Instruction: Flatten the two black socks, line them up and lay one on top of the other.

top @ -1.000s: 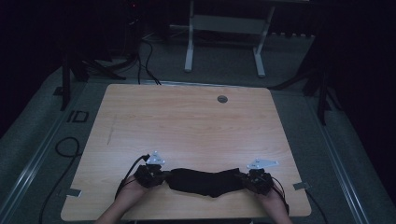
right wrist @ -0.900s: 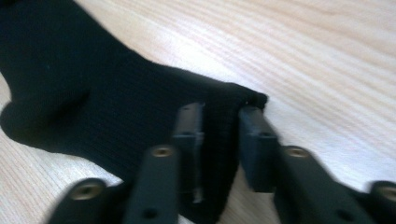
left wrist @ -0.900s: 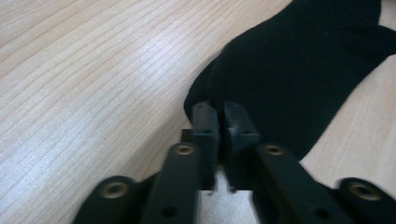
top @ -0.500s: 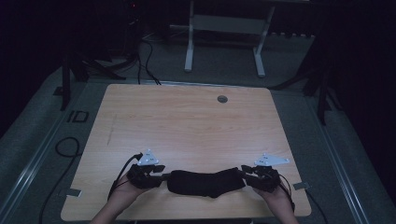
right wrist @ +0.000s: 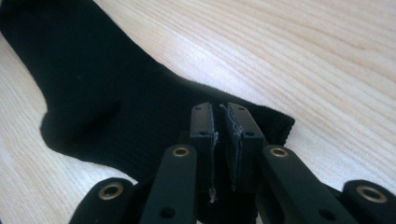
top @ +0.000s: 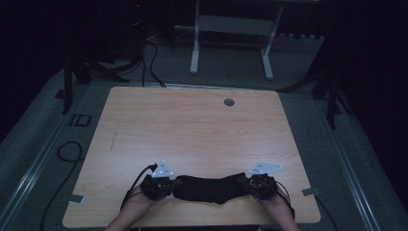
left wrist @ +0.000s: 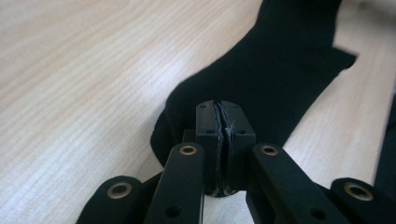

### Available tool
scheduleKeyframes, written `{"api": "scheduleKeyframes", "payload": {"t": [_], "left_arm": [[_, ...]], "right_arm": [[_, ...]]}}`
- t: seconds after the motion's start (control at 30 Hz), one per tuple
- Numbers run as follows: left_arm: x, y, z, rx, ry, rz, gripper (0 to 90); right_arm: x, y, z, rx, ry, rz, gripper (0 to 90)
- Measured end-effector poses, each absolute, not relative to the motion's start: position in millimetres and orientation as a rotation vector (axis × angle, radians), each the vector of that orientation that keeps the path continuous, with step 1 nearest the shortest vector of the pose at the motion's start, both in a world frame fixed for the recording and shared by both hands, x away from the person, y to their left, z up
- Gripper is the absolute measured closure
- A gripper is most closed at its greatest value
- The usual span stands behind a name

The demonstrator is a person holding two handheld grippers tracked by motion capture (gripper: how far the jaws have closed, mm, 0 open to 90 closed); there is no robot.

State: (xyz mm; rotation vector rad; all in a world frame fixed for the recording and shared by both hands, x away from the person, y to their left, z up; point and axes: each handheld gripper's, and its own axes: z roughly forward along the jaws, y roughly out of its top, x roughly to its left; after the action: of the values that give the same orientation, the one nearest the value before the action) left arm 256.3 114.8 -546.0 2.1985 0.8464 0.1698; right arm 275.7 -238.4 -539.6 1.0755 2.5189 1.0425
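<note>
A black sock (top: 211, 189) lies stretched left to right near the front edge of the wooden table (top: 192, 130). My left gripper (top: 168, 186) is at its left end and my right gripper (top: 250, 184) at its right end, each held by a hand. In the left gripper view the jaws of the left gripper (left wrist: 218, 126) are pressed together over the sock (left wrist: 271, 70), which runs away up and to the right. In the right gripper view the right gripper (right wrist: 219, 135) is shut on the edge of the sock (right wrist: 93, 93), which spreads to the upper left.
A round grommet hole (top: 229, 102) sits near the table's far edge. Behind the table stands a white metal frame (top: 195, 43). Cables (top: 67, 149) lie on the grey floor at the left. Tape tabs mark the front corners.
Both grippers have come slightly closer together since half a second ago, and the sock between them is a little slacker. It stays near the front edge.
</note>
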Motion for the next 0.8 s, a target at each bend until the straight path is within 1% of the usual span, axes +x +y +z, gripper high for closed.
{"api": "scheduleKeyframes", "payload": {"t": [0.1,0.17,0.37,0.8], "left_arm": [[257.7,113.5,-555.8,2.238,0.855,0.164,89.5],[259.2,114.7,-559.8,2.228,0.861,0.155,90.0],[263.4,114.7,-560.8,2.232,0.854,0.193,90.0],[298.8,117.9,-562.2,2.191,0.911,0.159,90.0]], "right_arm": [[275.9,-237.6,-545.6,1.07,2.533,1.006,82.0],[277.1,-237.4,-550.0,1.068,2.54,0.99,82.4],[283.0,-236.7,-551.7,1.066,2.532,0.99,82.3],[326.1,-228.4,-552.2,1.092,2.486,0.968,82.0]]}}
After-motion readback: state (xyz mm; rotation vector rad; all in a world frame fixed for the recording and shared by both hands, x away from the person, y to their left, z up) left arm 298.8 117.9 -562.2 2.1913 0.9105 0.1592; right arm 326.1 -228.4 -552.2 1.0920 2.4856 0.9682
